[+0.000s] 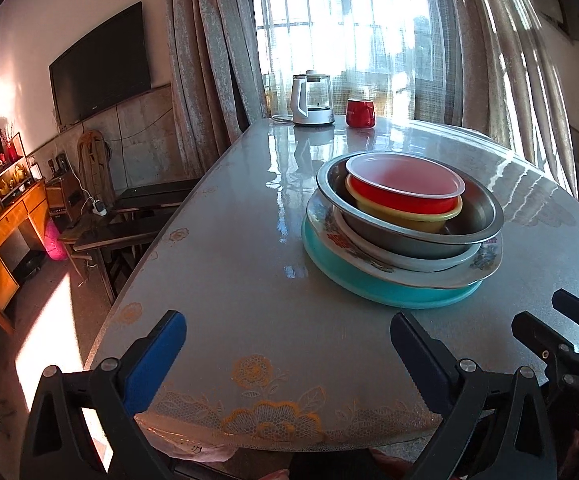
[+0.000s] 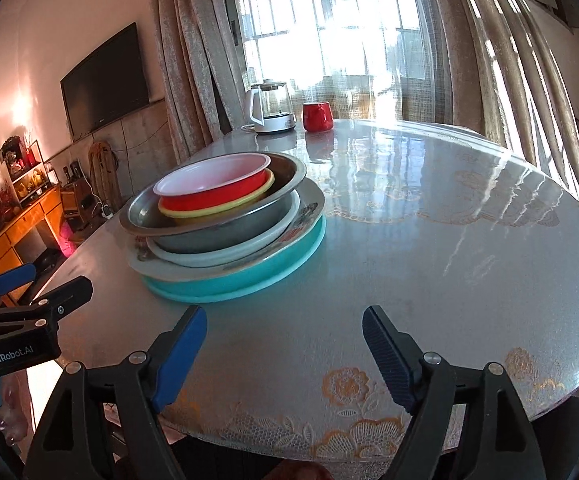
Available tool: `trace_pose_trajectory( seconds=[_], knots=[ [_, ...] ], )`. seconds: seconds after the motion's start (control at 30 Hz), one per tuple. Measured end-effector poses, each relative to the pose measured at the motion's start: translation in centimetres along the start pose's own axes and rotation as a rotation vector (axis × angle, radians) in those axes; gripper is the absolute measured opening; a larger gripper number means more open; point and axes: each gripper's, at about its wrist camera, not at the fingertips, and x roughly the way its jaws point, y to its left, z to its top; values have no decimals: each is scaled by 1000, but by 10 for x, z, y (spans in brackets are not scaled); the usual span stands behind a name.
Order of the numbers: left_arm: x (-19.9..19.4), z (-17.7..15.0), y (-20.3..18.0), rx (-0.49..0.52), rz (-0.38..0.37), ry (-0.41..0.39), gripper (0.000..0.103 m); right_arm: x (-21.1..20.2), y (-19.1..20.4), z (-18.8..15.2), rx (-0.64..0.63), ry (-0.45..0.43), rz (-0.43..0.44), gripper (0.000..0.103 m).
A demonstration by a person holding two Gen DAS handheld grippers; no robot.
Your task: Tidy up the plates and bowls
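Both my grippers hover over the near edge of the desk [image 1: 249, 280], the left gripper [image 1: 289, 364] and right gripper [image 2: 283, 356] each with fingers spread wide and holding nothing. Ahead sits the stack: red bowl [image 1: 403, 190] in yellow bowl [image 1: 405, 216], inside a steel basin [image 1: 409, 236], on a white plate [image 1: 429, 260], a flowered plate [image 1: 485, 258] and a teal plate [image 1: 369, 284].

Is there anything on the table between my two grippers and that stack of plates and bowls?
Nothing visible. Only bare tablecloth lies between the open left gripper, the open right gripper and the stack topped by the red plastic bowl. The white kettle and red mug stand beyond it.
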Motion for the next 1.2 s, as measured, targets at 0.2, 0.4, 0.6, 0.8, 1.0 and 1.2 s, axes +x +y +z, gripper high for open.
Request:
trace_pose_trajectory(
  seconds=[0.2,0.4,0.6,0.8,1.0,1.2],
  knots=[
    [5,-4,6,-45,-20,41,103,-8,4,0,-21,-30,-15,82],
    [8,-7,6,-48,-17,56,103,-8,13,2,-44,-38,-7,82],
    [8,-7,5,-44,-39,61,103,-6,17,1,-59,-34,3,82],
    [7,-7,4,-36,-57,59,103,-5,14,-1,-46,-24,1,82],
    [7,-7,5,-36,-69,62,103,-5,13,-1,-44,-21,2,82],
    [6,-6,2,-27,-99,61,103,-5,10,-2,-32,-14,3,82]
  ],
)
